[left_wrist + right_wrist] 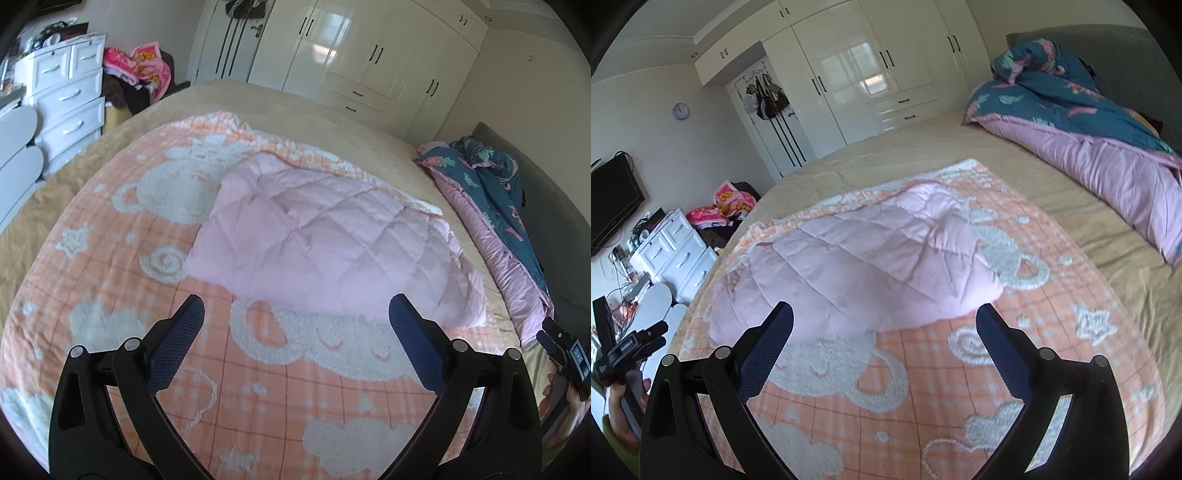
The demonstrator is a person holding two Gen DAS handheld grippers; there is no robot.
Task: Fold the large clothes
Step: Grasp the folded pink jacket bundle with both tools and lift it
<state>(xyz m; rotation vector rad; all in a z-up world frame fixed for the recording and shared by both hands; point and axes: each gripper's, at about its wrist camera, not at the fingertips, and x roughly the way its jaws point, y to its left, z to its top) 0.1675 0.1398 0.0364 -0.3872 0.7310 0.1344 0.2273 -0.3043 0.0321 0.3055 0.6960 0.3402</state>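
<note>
Hovering wide-spread, empty — left tongs [295,314], right tongs [884,321] near pink quilted garment's [314,236] edge.

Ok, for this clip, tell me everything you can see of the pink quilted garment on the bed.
The pink quilted garment is pale pink, padded, stitched in diamonds, with a slight sheen. It lies folded into a rough, puffy rectangle, flat on the orange plaid blanket with white bear and cloud shapes, which covers the tan bed. No sleeves or fastenings show. Both the left gripper and the right gripper hover open, short of its near edge, touching nothing.
</note>
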